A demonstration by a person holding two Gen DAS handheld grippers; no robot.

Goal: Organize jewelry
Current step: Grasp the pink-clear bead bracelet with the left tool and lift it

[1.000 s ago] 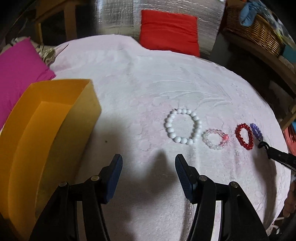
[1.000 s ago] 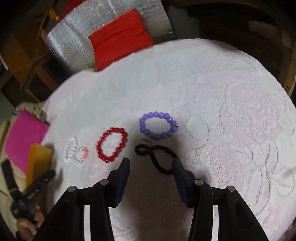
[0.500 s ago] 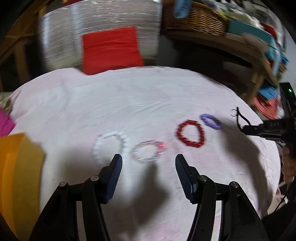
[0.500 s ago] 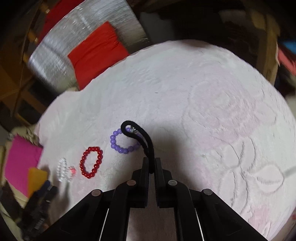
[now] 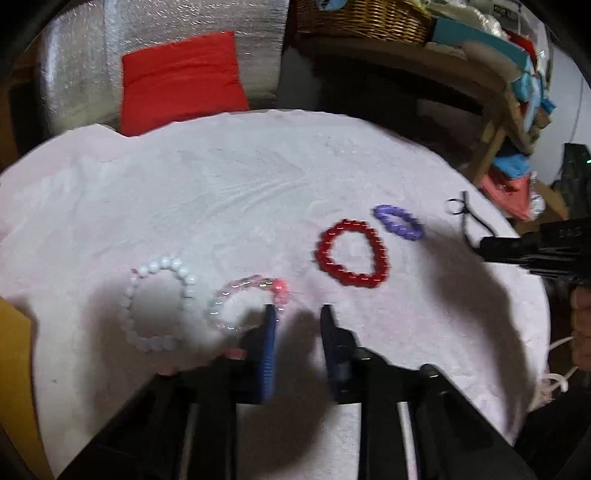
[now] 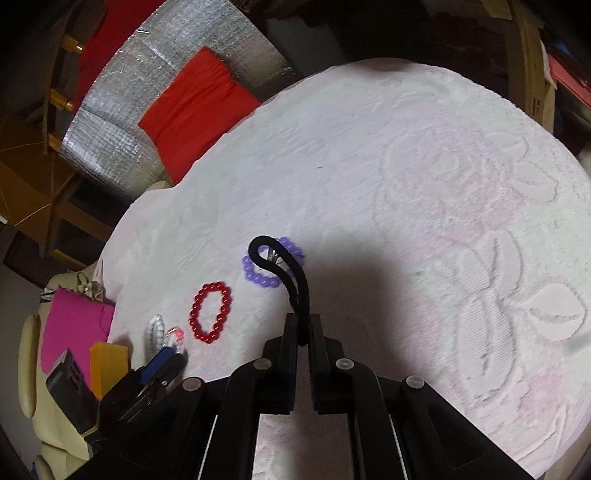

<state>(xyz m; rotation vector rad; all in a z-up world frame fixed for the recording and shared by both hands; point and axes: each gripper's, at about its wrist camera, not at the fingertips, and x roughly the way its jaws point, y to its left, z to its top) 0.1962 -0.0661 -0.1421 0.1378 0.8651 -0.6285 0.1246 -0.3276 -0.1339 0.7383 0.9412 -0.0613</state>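
Observation:
Four bead bracelets lie in a row on the pale cloth: white (image 5: 157,302), clear pink (image 5: 247,304), red (image 5: 352,252) and purple (image 5: 399,222). My left gripper (image 5: 297,314) is low over the cloth with its jaws partly open, its left finger at the clear pink bracelet's right edge, holding nothing. My right gripper (image 6: 303,325) is shut on a black cord loop (image 6: 284,266) and holds it above the cloth, over the purple bracelet (image 6: 271,264). The right gripper also shows in the left wrist view (image 5: 484,247) with the black cord (image 5: 465,214).
An orange box (image 5: 14,369) stands at the left edge of the cloth, also in the right wrist view (image 6: 109,363). A red cushion (image 5: 181,96) and silver foil sit behind the table. A wicker basket (image 5: 362,14) and a cluttered shelf are at the back right.
My right gripper closed on the black cord and lifted it off the cloth. My left gripper swung right from the orange box, lowered beside the clear pink bracelet, and its jaws narrowed.

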